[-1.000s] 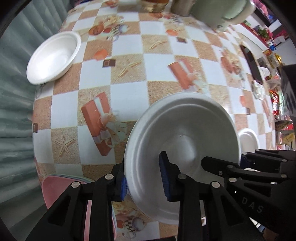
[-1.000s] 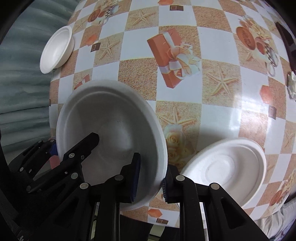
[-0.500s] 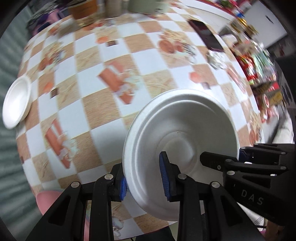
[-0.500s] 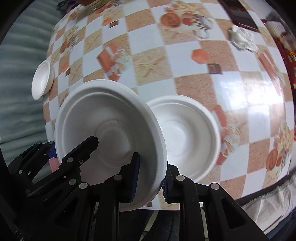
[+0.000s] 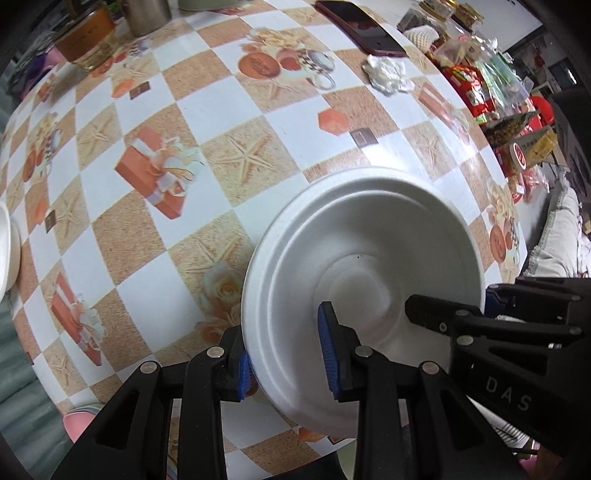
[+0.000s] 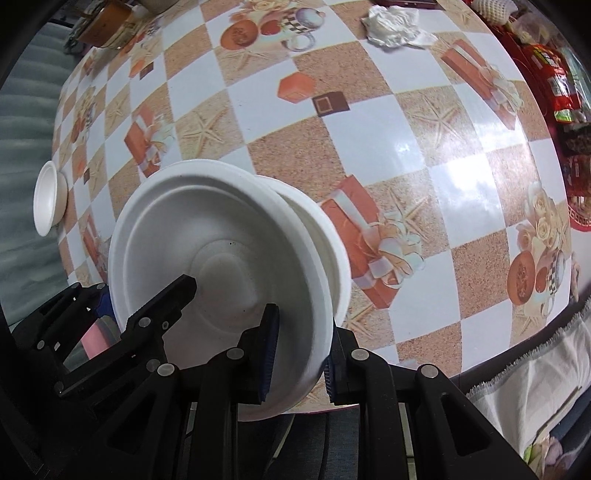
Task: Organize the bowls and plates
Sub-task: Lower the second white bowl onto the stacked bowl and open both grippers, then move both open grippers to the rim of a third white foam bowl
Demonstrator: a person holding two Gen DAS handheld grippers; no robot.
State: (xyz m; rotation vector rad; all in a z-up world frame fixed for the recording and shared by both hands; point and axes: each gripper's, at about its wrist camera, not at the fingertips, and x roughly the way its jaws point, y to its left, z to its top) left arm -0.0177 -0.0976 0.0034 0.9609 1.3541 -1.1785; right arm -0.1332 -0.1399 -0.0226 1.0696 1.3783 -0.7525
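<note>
Both wrist cameras look forward and down along their tools, close over the near edge of the checkered worktop (image 5: 207,110). They share the white foam plate (image 5: 369,258) filling each foreground, the crumpled tissue (image 6: 391,22) and the small bowl (image 6: 48,199) at far left.

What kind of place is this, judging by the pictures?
Probably a home dining table: a patterned oilcloth tablecloth, red snack packets along one edge, a phone, and white foam bowls.
</note>
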